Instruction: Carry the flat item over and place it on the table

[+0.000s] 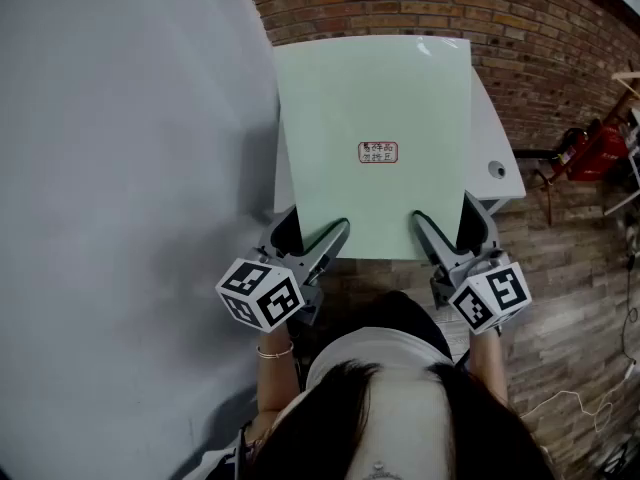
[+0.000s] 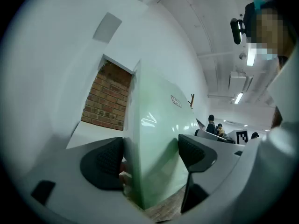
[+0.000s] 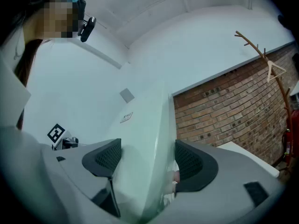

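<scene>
- The board [image 1: 375, 98] looks stiff, glossy and probably light; it is broad, so hold it at two spots.
- The left gripper [image 1: 318, 230] and right gripper [image 1: 445, 223] have their jaws spread astride its lower edge, not pinching it.

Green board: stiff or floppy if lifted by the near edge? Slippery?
Probably stiff: the green board juts past the table with no visible sag. Likely slippery: its face shows glossy highlights. Wide and thin, so it may lever hard at an edge grip.

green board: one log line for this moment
green board over white table | left hand-held gripper open, board edge between jaws | right hand-held gripper same
</scene>
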